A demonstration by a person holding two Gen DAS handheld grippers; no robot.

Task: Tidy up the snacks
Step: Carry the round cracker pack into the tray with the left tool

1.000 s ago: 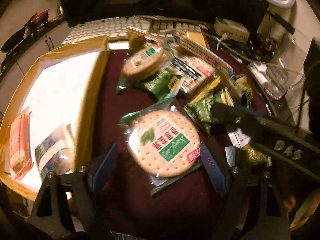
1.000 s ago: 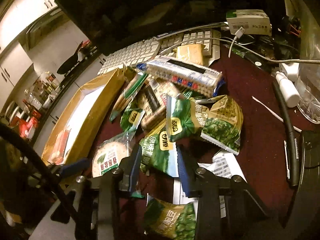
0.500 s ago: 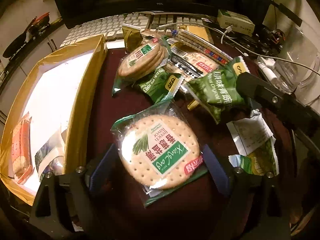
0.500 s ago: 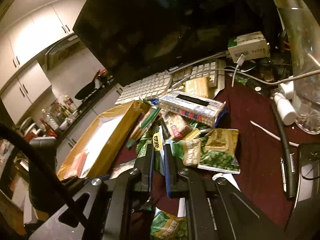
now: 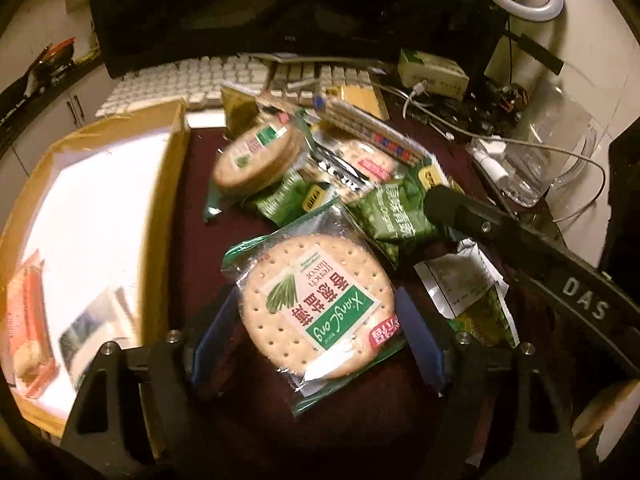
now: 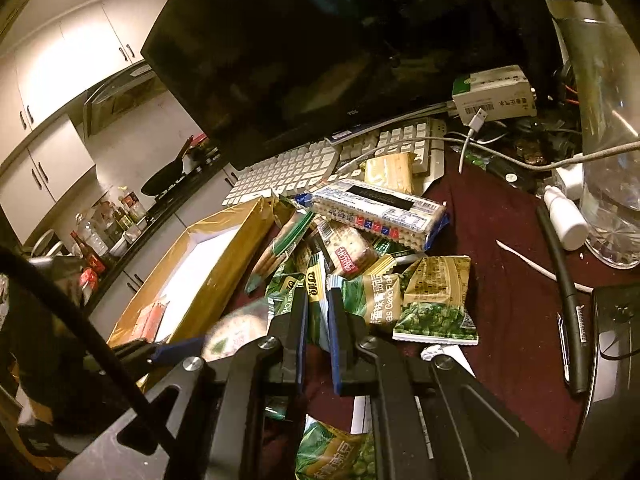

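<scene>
Step in hand: pulling packets from the snack pile (image 6: pixel 360 256) on the tabletop (image 6: pixel 500 280) for the cardboard box (image 5: pixel 172 184) at the left, which already holds a few.

Right tongs (image 6: pixel 318 316) are clamped on the top edge of a green pea packet (image 6: pixel 316 300) at the near side of the pile. A second ago that packet lay flat between parted jaws; they have since closed on it and the view has tipped up toward the monitor (image 6: pixel 320 40).

Left tongs (image 5: pixel 316 332) stand wide, straddling the round cracker packet (image 5: pixel 316 308) — pads beside it, not pressing. Jaws have just been narrowing slightly. The cracker packet's far edge now looks lifted, where earlier it lay flat.

Next, by judgement: carry the pea packet across to the box without dragging its neighbours — the left tongs must still close on the cracker packet.
</scene>
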